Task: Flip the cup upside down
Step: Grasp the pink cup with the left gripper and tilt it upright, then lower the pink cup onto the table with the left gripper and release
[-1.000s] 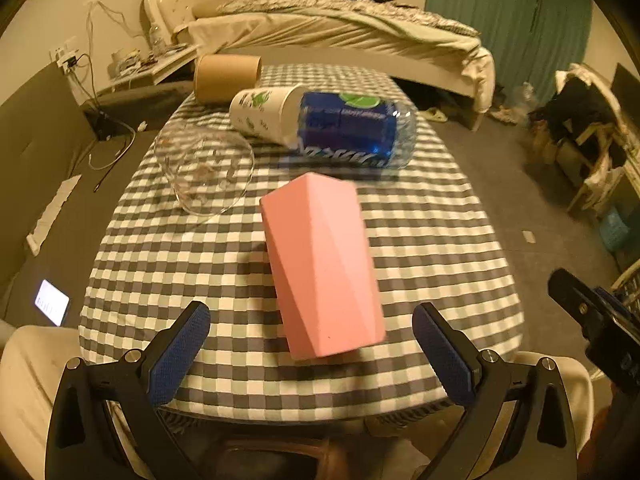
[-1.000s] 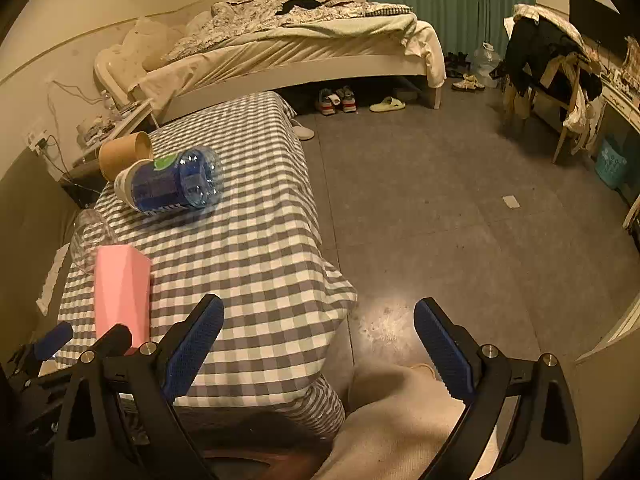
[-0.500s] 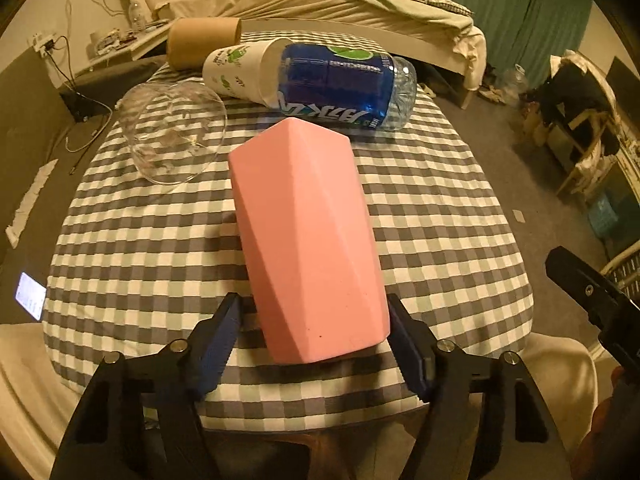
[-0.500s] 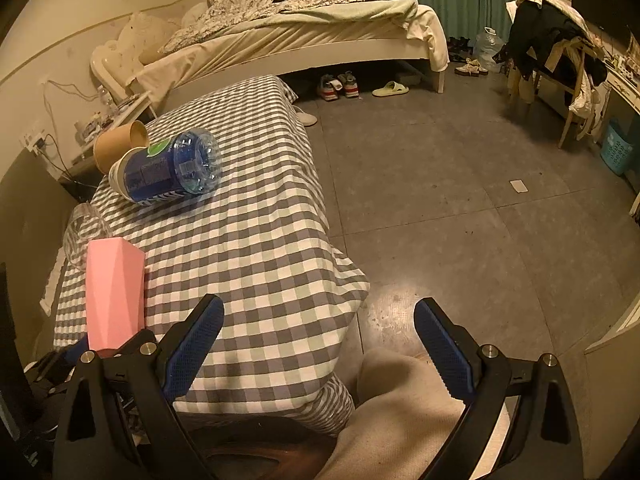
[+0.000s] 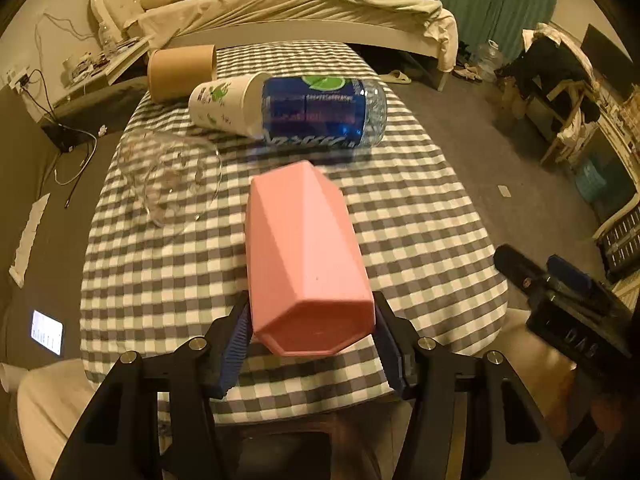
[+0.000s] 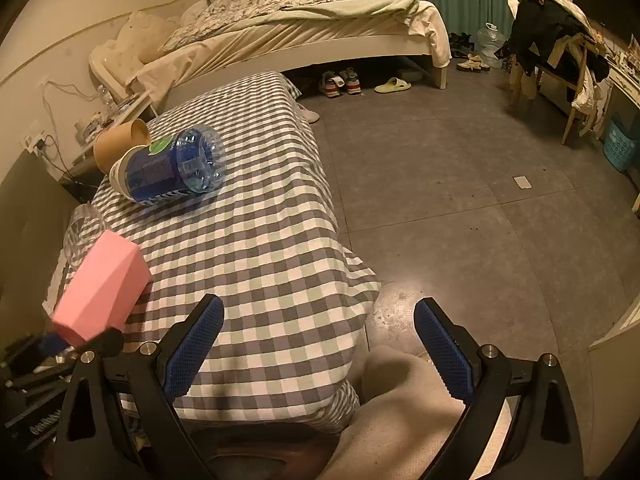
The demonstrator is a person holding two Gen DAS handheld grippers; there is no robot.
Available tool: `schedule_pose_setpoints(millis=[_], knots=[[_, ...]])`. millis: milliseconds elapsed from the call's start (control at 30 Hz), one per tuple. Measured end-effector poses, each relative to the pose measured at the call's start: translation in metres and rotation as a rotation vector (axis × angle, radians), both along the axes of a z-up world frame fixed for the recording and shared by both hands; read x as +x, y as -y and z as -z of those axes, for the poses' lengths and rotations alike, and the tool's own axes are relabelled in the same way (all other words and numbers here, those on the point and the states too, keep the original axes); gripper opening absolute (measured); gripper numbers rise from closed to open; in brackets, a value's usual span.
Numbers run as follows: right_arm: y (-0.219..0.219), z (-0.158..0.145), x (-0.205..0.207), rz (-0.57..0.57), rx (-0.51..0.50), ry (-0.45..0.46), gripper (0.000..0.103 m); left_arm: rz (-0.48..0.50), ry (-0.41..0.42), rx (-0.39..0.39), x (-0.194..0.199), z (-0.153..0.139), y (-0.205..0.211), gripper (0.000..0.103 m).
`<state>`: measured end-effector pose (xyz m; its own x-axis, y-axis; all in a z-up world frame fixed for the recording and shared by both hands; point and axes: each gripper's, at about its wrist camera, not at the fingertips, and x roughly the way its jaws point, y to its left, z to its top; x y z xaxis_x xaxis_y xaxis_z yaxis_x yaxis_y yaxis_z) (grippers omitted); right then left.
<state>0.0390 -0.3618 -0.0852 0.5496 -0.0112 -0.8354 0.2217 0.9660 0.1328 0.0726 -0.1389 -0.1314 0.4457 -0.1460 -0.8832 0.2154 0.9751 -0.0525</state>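
Pink faceted cup [image 5: 306,248] sits clamped in the left gripper [image 5: 312,334], pads pressing its two opposite sides near the closed end. Cup's long axis runs straight out along the fingers, away from the camera. The closed octagonal base faces the left wrist camera; the far end, presumably the mouth, points toward the bottle [image 5: 320,112] and is not visible. In the right wrist view the cup [image 6: 102,286] is tilted, lifted off the bench [image 5: 420,216], far end higher than the gripped end.

Right gripper [image 6: 318,346] is spread wide, holding nothing, hanging off the bench edge above the person's lap. It is well apart from the cup, so the left gripper is the only one in play.

Key relation for the flip: grip is across the cup's width close to the base, so a wrist roll or pitch about that grip line should bring the mouth down. Judgement: lift is done, rotation is about midway or less.

Cup look: matte pink, angular facets, octagonal section, opaque, no handle; likely rigid and light.

Nearby: clear glass [image 5: 172,176] on its side just left of the cup, paper cup [image 5: 224,102] sleeved over the bottle, brown tube [image 5: 182,72] behind. Risk: the far end swinging into the glass.
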Motion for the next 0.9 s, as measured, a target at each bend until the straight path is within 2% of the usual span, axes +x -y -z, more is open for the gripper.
schedule_pose_setpoints(millis=[467, 900], knots=[[0.001, -0.001, -0.002, 0.004, 0.000, 0.003, 0.096, -0.006, 0.029, -0.012, 0.041, -0.015, 0.008, 0.057], [-0.001, 0.000, 0.001, 0.000, -0.003, -0.007, 0.096, -0.026, 0.040, -0.016, 0.062, -0.014, 0.008, 0.057]])
